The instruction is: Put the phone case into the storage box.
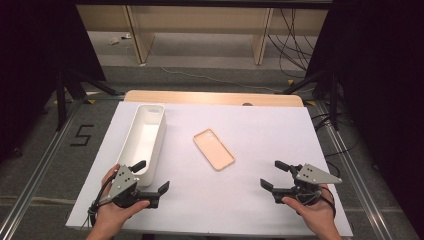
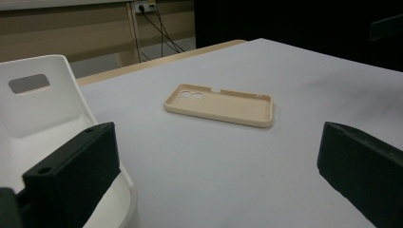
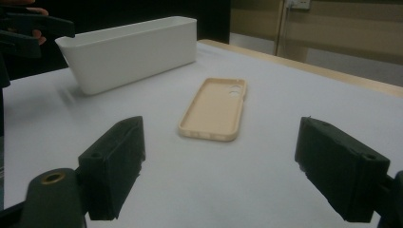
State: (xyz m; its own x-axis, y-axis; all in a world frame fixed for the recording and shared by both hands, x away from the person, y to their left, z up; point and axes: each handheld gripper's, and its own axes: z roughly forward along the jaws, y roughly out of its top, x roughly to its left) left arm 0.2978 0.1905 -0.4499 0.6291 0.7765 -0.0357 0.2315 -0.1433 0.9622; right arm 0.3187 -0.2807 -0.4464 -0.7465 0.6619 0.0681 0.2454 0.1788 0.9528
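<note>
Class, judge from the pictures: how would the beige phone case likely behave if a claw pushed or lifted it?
The phone case lies flat, open side up, so it would probably slide on the smooth white table rather than roll or tip. Its thin walls and hollow shell suggest it is light. Pinched across its walls, it may flex slightly.

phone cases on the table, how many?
1. A beige phone case lies open side up mid-table, right of the white bin. The bin's floor looks empty where visible; its near end is partly hidden.

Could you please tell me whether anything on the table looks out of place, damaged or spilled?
Nothing stands out. The phone case lies flat, hollow side up, apart from the white bin, which stands upright; no visible damage or spill.
</note>
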